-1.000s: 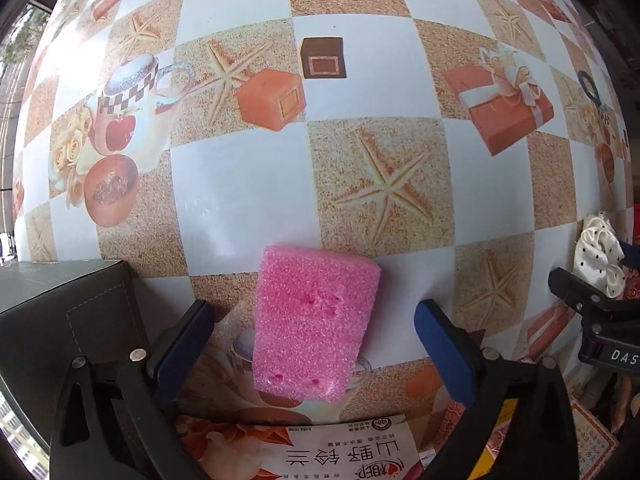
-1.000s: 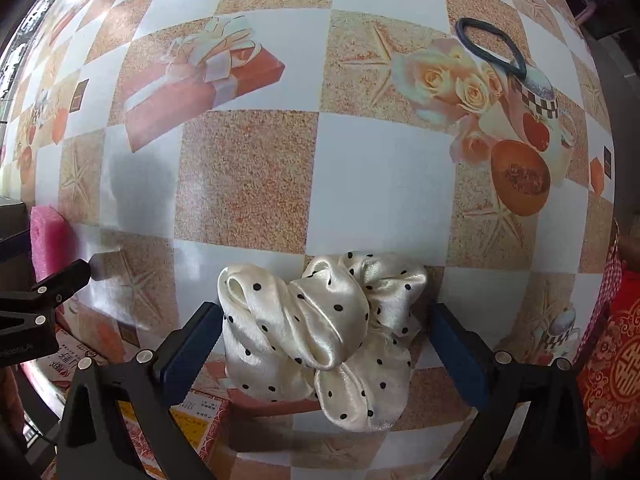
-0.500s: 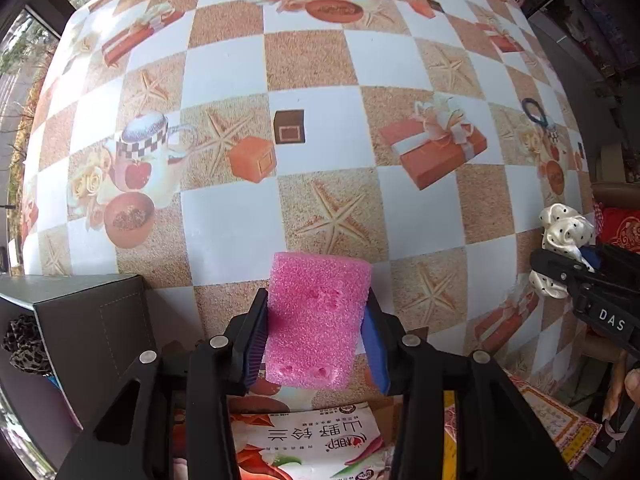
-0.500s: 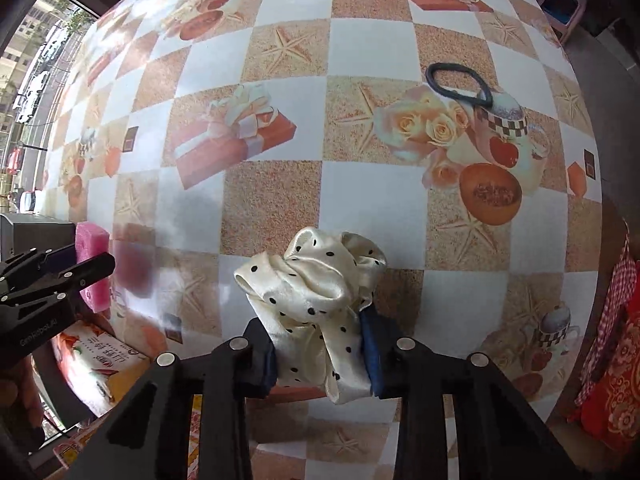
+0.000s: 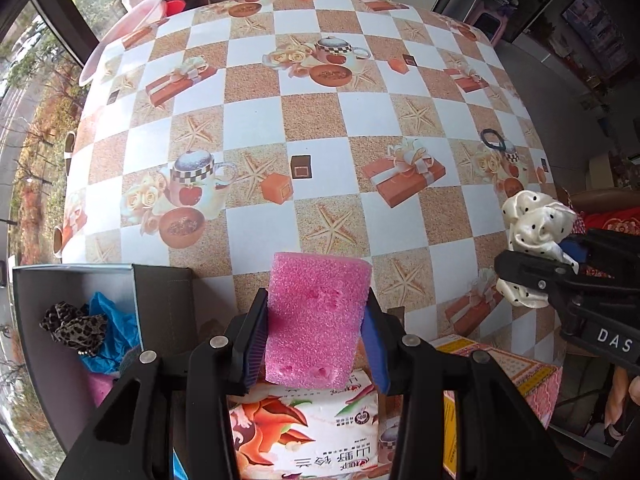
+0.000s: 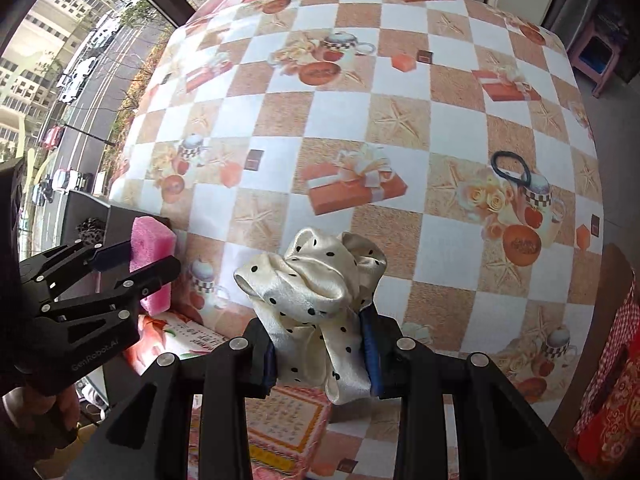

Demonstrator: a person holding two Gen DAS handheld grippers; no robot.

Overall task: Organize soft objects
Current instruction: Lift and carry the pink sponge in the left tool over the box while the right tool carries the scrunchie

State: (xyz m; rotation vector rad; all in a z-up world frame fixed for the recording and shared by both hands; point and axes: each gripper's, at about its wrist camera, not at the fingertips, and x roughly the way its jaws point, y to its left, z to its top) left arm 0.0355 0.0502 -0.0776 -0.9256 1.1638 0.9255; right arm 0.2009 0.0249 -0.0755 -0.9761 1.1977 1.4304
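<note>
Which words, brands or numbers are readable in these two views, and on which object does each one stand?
"DAS": white letters on the right gripper body, cut off by the frame edge.
"GenRobot.AI": faint, on the left gripper body.
"山野铃兰": upside down on the tissue pack.
"100" seal on the same pack: surrounding print too small.
Pink patterned box: print unreadable.

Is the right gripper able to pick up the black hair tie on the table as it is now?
Probably not yet. The right gripper is shut on the dotted scrunchie, so it has no free grip. The black hair tie lies in the open on the table, nothing covering it.
</note>
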